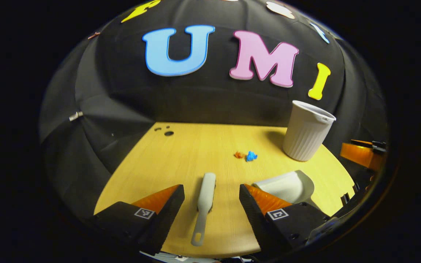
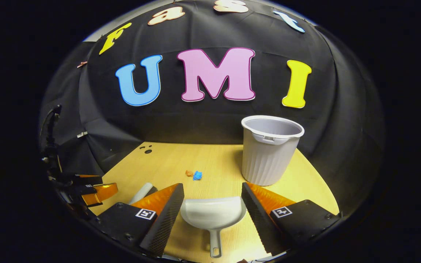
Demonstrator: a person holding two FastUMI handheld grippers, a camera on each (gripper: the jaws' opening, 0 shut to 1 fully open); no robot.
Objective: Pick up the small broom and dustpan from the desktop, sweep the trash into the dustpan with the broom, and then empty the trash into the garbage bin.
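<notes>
Broom [image 1: 206, 197] and dustpan [image 2: 212, 215] lie near our desktop's [image 1: 181, 153] front edge, framed by our wide-open, empty left gripper [image 1: 211, 204] and right gripper [image 2: 212, 208].

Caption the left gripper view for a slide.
Open left gripper lined up over the small broom, dustpan alongside.

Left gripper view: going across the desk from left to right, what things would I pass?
Small broom → orange scrap → blue scrap → dustpan → garbage bin → the other gripper at the far right edge.
</notes>
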